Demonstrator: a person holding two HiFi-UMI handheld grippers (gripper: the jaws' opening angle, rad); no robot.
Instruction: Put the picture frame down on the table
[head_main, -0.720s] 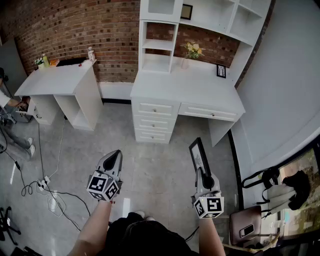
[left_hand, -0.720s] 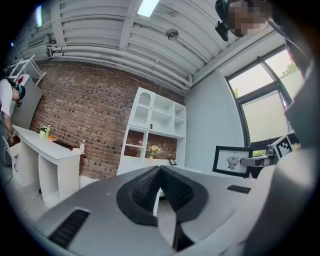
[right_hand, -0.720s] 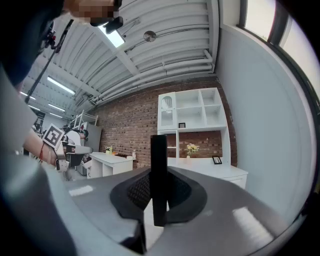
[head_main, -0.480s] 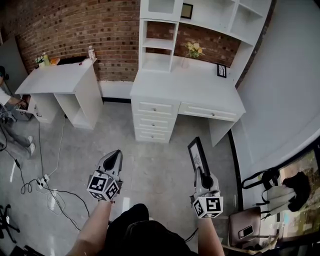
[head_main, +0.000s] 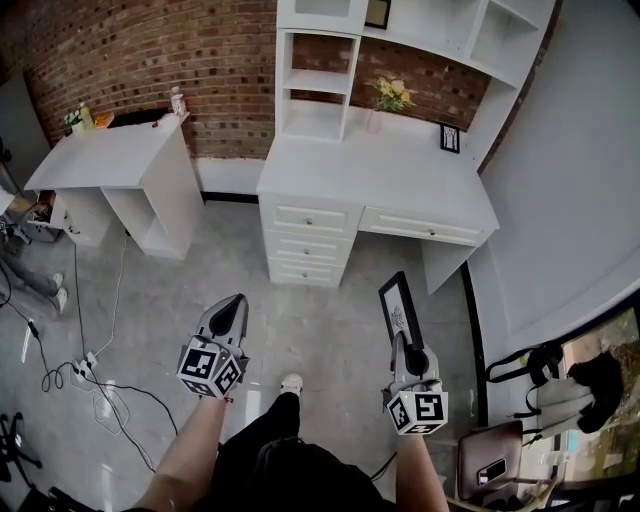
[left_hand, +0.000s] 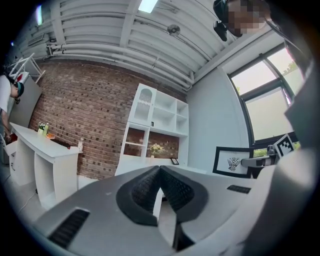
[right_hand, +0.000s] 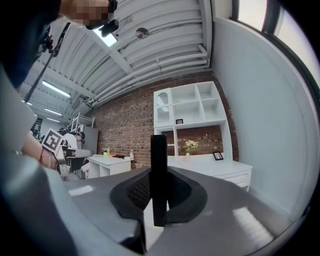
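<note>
**Right claw**: closed on the black rectangular picture frame, with the pads pressing its lower edge from both sides. In the right gripper view the frame stands upright and edge-on between the jaws and rises above them.

**Frame position:** held in the air over the grey floor, at the right of the scene. It is on the near side of the white desk surface with drawers and well apart from it. The left gripper view shows its front at the right: a white sheet with a small dark motif inside the black border.

**Left claw**: jaws together, pads meeting at the tips, nothing between them. It is held level over the floor at the left, well apart from the right claw.

**Surroundings:**
- The desk stands against a red brick wall, under a white open shelf unit.
- On the far part of the desk are a vase of yellow flowers and, to its right, a small black-framed picture, upright.
- A second white surface stands at the far left and carries small bottles, too small to identify.
- Loose cables lie on the floor at the near left.
- A white shoe shows on the floor between the person's arms.
</note>
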